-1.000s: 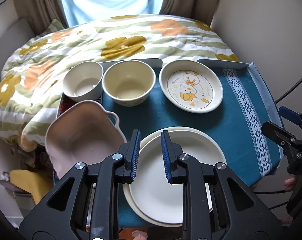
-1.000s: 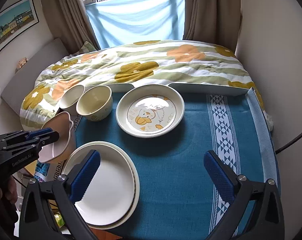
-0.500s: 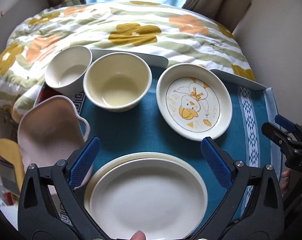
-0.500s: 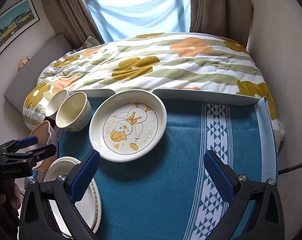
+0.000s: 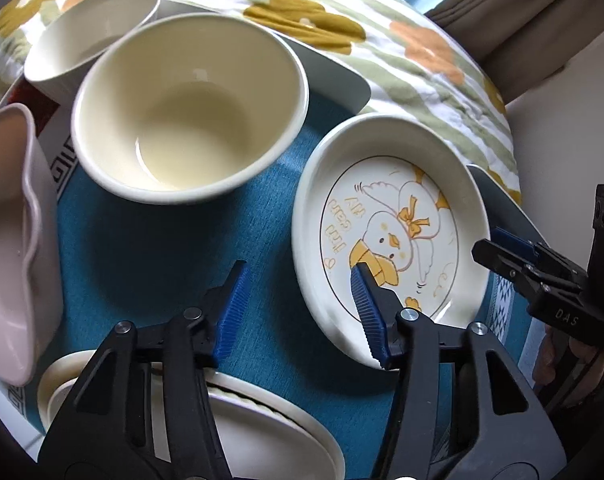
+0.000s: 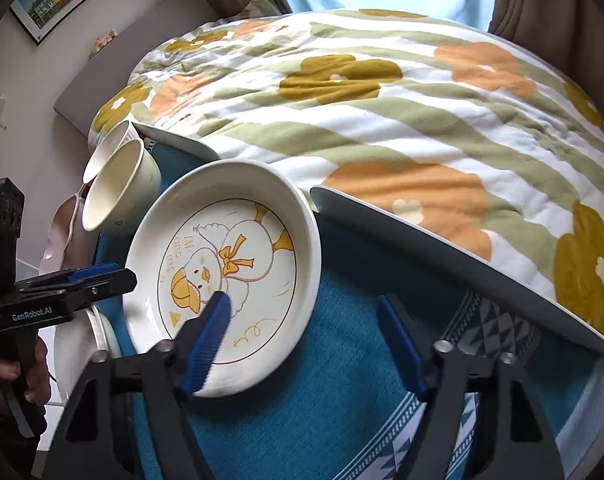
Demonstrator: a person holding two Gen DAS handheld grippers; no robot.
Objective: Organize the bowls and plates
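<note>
A white duck plate (image 5: 390, 236) (image 6: 225, 276) lies on the teal tablecloth (image 5: 141, 240). My left gripper (image 5: 297, 312) is open, straddling the plate's left rim, one finger over the plate and one over the cloth. My right gripper (image 6: 302, 344) is open, straddling the plate's right rim. A cream bowl (image 5: 189, 108) (image 6: 119, 192) and a white bowl (image 5: 89, 32) (image 6: 107, 148) stand behind. Stacked white plates (image 5: 237, 420) (image 6: 81, 344) lie at the front. A pink handled dish (image 5: 9, 240) sits at the left.
A floral blanket (image 6: 382, 100) on a bed lies just beyond the table's far edge (image 6: 462, 256). A wall (image 5: 562, 140) is at the right. The cloth's patterned band (image 6: 482, 340) lies to the right of the duck plate.
Both grippers have moved forward and down to the duck plate, one at each side. Both jaws have narrowed but remain open.
</note>
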